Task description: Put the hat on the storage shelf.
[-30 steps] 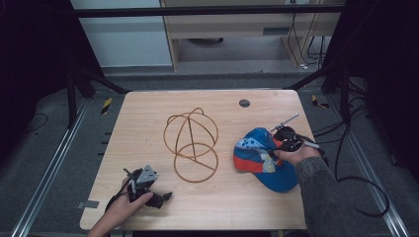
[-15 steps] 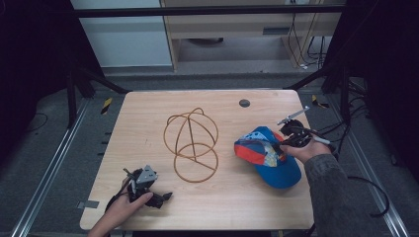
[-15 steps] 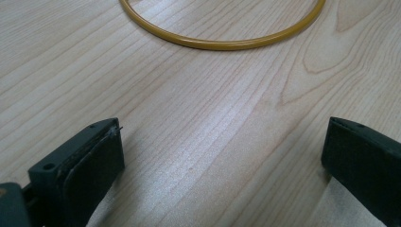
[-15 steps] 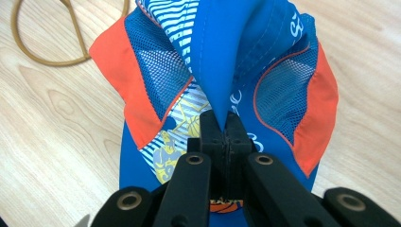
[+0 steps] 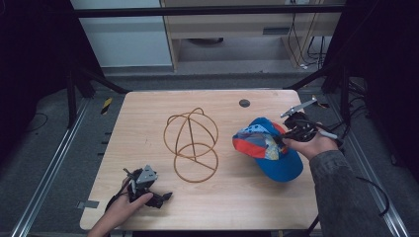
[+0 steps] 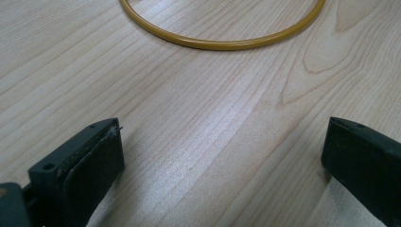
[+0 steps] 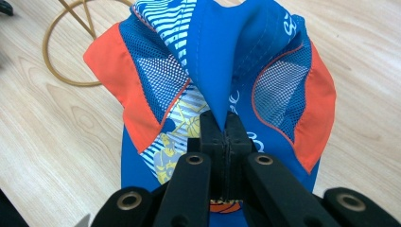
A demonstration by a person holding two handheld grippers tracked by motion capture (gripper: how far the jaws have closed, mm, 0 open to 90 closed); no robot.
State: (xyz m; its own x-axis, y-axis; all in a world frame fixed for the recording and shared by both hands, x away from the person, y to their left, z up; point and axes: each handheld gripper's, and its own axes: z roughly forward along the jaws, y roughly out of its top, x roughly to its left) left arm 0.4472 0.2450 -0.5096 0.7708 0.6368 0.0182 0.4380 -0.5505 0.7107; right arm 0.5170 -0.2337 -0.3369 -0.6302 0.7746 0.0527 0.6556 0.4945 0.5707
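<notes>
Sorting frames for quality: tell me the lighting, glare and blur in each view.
High view: table evenly lit, surroundings dark, slightly soft. Left gripper view: pale sheen on the wood between the open left tool, ring sharp. Right gripper view: cap sharp and bright, right tool slightly soft up close.

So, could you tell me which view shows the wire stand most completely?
The high view: the whole wire stand, dome and base ring, sits mid-table. The left gripper view catches just an arc of its ring; the right gripper view, part of it beside the cap.
</notes>
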